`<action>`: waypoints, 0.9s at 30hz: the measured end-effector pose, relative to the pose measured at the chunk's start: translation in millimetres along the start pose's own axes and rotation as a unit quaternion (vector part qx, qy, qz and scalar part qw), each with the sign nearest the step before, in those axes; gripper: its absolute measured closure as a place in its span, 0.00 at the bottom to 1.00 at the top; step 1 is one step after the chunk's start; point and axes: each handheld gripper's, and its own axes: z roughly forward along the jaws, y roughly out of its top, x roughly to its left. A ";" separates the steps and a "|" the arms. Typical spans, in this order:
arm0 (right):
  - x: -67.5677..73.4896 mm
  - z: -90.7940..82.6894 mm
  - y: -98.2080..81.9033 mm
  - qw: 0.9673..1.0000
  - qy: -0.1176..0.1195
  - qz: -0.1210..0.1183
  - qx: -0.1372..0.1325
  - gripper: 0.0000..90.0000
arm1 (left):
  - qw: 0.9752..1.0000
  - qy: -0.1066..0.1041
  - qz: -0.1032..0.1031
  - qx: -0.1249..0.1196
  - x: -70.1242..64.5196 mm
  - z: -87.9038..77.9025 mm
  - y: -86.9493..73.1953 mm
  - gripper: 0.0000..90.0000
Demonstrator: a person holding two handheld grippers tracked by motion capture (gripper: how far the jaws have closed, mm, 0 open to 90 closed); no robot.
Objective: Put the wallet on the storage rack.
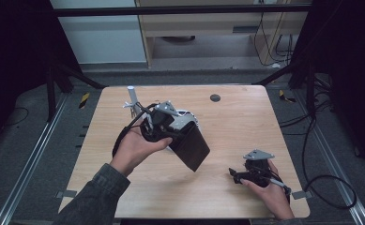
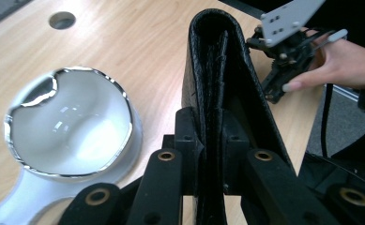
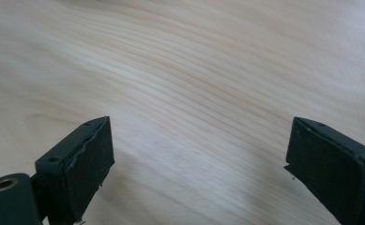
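Observation:
My left gripper (image 1: pixel 173 135) is held above the middle of the wooden table, shut on a black leather wallet (image 1: pixel 193 148) that hangs tilted toward the right. In the left gripper view the jaws pinch the wallet's (image 2: pixel 217 70) folded edge between the pads, around my left gripper's (image 2: pixel 213 138) tips. Beneath it a silver-rimmed magnifying glass (image 2: pixel 72 122) lies on the table, partly hidden under the hand in the high view (image 1: pixel 188 115). My right gripper (image 1: pixel 234 176) sits low near the front right corner, open, with bare wood between the jaws of the right gripper (image 3: pixel 199 154).
A round dark hole (image 1: pixel 215 98) sits in the table (image 1: pixel 246 126) near its far edge, also seen as the hole (image 2: pixel 62 19) in the left gripper view. Cables lie on the floor to the right. Metal rails run along both sides of the table.

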 end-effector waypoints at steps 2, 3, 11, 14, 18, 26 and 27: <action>-4.2 6.4 -0.9 1.000 -0.011 0.009 0.012 0.06 | 1.000 0.009 0.002 0.000 1.7 -2.5 7.5 0.90; -5.0 7.4 -0.6 1.000 -0.012 0.010 0.010 0.06 | 1.000 0.013 0.001 -0.003 2.9 -3.6 10.9 0.90; -4.6 10.9 -2.8 1.000 -0.013 0.009 -0.005 0.02 | 0.999 0.031 -0.014 -0.023 14.9 -9.6 31.3 0.90; -3.7 11.4 -2.5 1.000 -0.017 0.012 -0.004 0.01 | 0.999 0.037 -0.020 -0.030 19.9 -11.9 38.0 0.90; -3.4 11.4 -2.4 1.000 -0.018 0.014 -0.003 0.01 | 0.998 0.057 -0.024 -0.030 25.8 -14.4 42.4 0.90; -3.6 11.6 -2.3 1.000 -0.020 0.011 -0.004 0.01 | 0.994 0.092 -0.054 -0.039 50.0 -17.3 37.0 0.90; -3.6 11.6 -2.3 1.000 -0.020 0.011 -0.004 0.01 | 0.993 0.094 -0.054 -0.037 50.5 -17.2 36.5 0.90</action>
